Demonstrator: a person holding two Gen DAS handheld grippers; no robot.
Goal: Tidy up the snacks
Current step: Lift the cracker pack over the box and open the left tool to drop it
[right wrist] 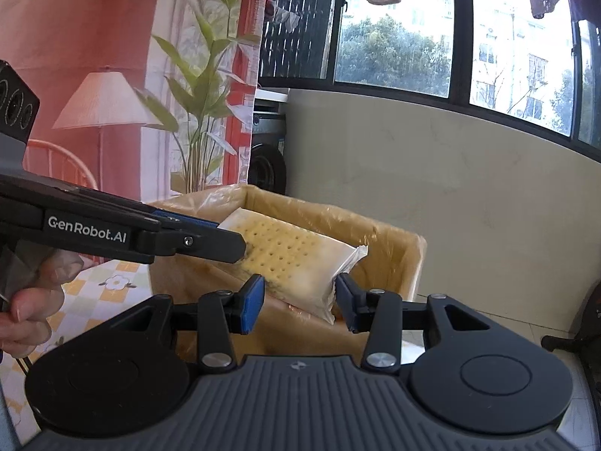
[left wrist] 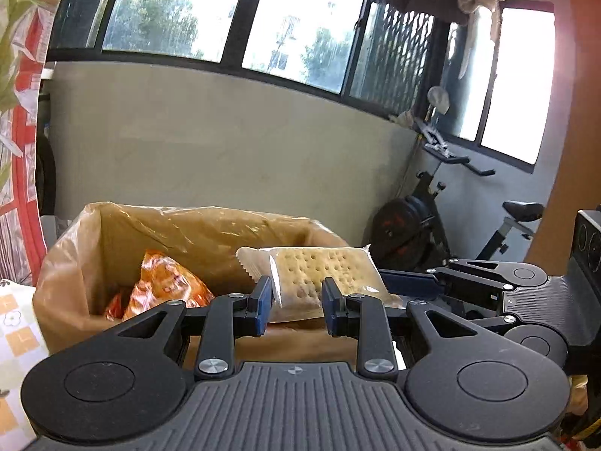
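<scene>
A pale, dimpled cracker in a clear sealed wrapper hangs above the lined box, clenched at opposite ends by the left gripper and right gripper fingers.

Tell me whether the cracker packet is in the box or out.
Out. The cracker packet hangs above the plastic-lined box, pinched in the left gripper; an orange snack bag lies inside.

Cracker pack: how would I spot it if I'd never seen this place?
Find the big cardboard box lined with clear plastic, below the windows. Over it, the left gripper and right gripper hold a see-through cracker pack between them. Unlike the crinkly orange snack bag down inside the box, it is flat, pale and dotted with little holes.
</scene>
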